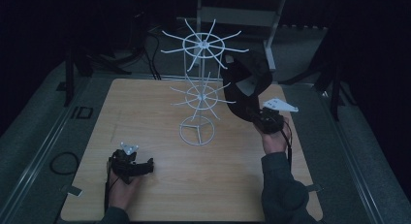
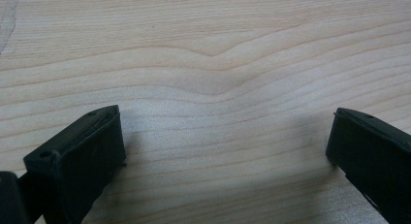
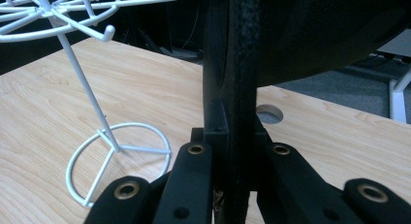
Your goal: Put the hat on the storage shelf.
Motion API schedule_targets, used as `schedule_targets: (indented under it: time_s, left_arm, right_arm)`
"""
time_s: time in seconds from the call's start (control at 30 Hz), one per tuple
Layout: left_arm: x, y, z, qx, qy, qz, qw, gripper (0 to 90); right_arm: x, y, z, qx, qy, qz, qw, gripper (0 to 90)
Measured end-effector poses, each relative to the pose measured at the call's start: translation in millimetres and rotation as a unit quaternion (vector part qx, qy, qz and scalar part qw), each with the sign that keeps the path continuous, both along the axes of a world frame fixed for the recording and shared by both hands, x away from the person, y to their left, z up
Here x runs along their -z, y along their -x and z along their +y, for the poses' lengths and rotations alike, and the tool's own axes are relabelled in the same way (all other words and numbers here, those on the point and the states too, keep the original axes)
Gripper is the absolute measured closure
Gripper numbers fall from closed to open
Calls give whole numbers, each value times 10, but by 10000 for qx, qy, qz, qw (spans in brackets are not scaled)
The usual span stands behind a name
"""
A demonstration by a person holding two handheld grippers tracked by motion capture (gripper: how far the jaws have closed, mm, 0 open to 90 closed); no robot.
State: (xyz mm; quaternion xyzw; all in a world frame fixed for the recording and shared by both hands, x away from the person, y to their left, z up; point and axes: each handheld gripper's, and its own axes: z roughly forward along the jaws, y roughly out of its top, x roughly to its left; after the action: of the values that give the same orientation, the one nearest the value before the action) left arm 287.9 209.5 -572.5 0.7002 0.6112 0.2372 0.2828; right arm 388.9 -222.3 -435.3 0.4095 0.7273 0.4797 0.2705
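Over the wooden table (image 1: 160, 195) my right gripper (image 1: 256, 116) pinches a floppy black cap (image 1: 245, 81) by its stiffer brim (near the white rack (image 1: 199, 95)), my left gripper (image 1: 138, 168) spread wide.

The white wire rack (image 1: 199, 95) blocks the table's (image 1: 145, 195) middle — its near half lies open on both sides.

Beneath the left tool (image 2: 228, 156), the surface (image 2: 203, 64) is pale, smooth, matt wood grain. The right tool (image 3: 232, 185) pinches rough black cloth (image 3: 240, 88) beside a glossy white wire rack (image 3: 82, 83).
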Motion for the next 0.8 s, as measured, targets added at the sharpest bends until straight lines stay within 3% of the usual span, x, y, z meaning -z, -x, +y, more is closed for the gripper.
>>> schedule_targets:
  time_s: [0.8]
  left_arm:
    - [-1, 0, 0, 23, -9, 1, 10000, 2]
  right_arm:
    - [-130, -17, 25, 24, 12, -185, 9998, 865]
